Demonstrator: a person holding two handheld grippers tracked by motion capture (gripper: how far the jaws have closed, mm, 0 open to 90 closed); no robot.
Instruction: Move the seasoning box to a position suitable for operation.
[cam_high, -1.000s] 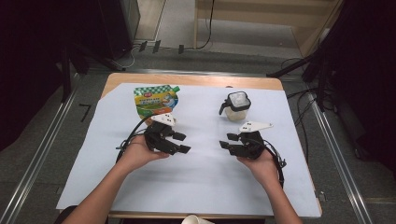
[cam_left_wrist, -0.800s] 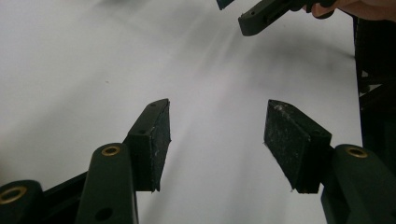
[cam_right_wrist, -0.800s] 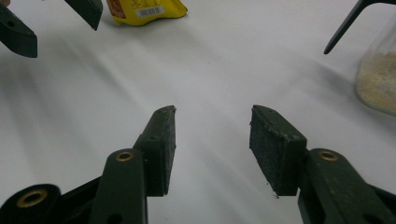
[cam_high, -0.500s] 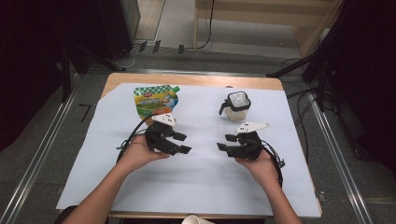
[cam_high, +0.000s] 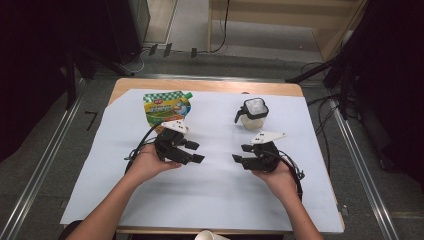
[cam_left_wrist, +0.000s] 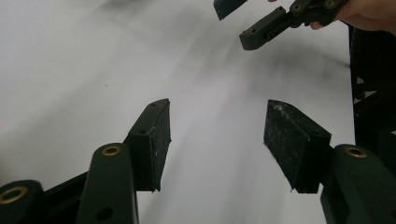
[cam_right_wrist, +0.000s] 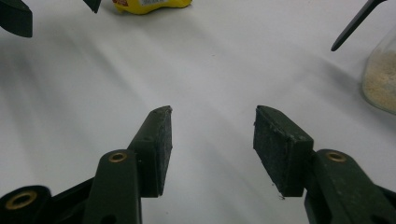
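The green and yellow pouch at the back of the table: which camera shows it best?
The high view: the whole pouch lies flat on the white sheet, spout and print visible, just beyond the left gripper. The right gripper view catches its yellow bottom edge at the top of the frame.

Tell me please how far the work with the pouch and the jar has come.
Nothing looks done yet: the pouch lies flat at the far left, and the jar stands apart with its lid on. In hand: nothing. The left gripper and right gripper hover open over the white sheet; the right one's jaws have just been opening, empty. All handling of both things is left.
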